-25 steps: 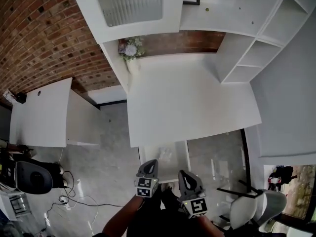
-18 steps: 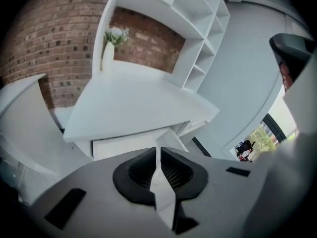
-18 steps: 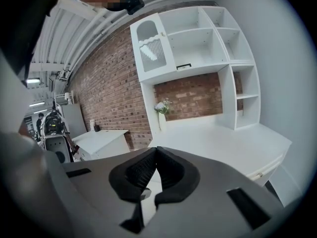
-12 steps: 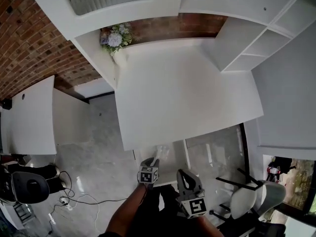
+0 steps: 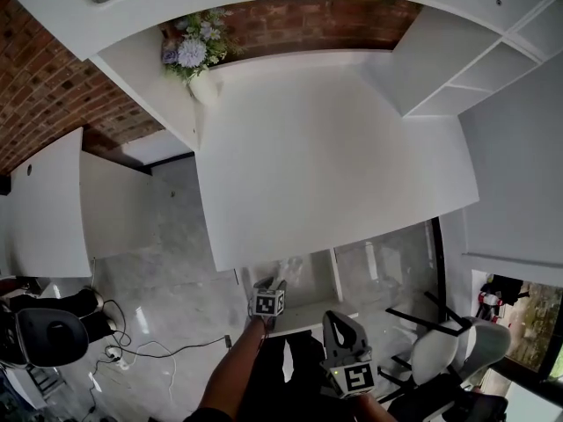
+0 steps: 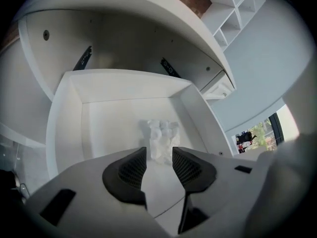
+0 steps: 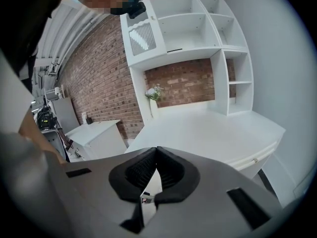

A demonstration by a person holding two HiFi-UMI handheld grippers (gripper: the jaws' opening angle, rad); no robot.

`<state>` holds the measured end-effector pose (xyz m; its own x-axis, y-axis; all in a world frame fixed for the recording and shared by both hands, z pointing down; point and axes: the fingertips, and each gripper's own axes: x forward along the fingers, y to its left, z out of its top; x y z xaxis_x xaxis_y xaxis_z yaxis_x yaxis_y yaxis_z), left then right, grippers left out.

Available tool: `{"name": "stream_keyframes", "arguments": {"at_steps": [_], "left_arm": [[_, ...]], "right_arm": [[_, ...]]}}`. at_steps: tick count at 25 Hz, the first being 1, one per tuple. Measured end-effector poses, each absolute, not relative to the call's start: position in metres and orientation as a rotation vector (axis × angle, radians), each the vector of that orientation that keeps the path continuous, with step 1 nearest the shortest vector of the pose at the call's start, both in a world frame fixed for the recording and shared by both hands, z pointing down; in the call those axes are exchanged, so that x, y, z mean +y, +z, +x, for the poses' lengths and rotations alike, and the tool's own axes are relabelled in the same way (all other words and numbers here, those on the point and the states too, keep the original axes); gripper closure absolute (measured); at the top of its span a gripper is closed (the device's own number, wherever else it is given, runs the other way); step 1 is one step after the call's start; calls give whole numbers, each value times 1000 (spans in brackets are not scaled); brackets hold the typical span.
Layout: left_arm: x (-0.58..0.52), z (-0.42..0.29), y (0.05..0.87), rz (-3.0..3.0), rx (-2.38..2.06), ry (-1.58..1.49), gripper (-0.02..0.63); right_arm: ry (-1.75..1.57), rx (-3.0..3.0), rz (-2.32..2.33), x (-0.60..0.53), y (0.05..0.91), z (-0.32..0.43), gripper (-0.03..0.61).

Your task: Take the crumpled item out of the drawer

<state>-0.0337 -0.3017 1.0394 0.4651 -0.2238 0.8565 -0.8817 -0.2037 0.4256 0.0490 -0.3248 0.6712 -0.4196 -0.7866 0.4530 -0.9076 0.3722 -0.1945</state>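
The drawer (image 6: 69,118) stands pulled out below the white desk (image 5: 325,148). A crumpled white item (image 6: 161,138) lies on its floor; it also shows pale in the head view as the crumpled item (image 5: 288,271). My left gripper (image 6: 159,155) reaches into the drawer with its jaws opening. The item sits just past the fingertips and the pads do not press on it. In the head view the left gripper (image 5: 272,284) is over the drawer (image 5: 308,313). My right gripper (image 5: 336,322) hangs back near my body, shut with nothing in it; the right gripper (image 7: 156,155) faces the desk top.
A white vase of flowers (image 5: 189,55) stands at the desk's back left. White shelving (image 5: 457,60) rises at the right. A low white cabinet (image 5: 53,200) is at the left, cables (image 5: 132,354) lie on the floor, and a white chair (image 5: 440,363) stands at the right.
My left gripper has moved forward and down into the drawer. The right gripper has dropped back toward my body. The head view has shifted, so the desk sits higher in it.
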Motion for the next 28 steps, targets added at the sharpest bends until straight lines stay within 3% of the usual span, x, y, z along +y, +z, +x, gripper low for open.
{"name": "stream_keyframes", "arguments": {"at_steps": [6, 8, 18, 28], "left_arm": [[-301, -29, 1064, 1641, -960, 832, 440], [-300, -31, 1070, 1627, -984, 832, 534], [-301, -30, 1051, 1670, -981, 844, 584], [-308, -43, 988, 1737, -1062, 789, 589]], "right_arm": [[601, -2312, 1470, -320, 682, 62, 565], [580, -2326, 1476, -320, 683, 64, 565], [594, -2340, 1476, -315, 675, 74, 565], [485, -2421, 1521, -300, 635, 85, 565]]}}
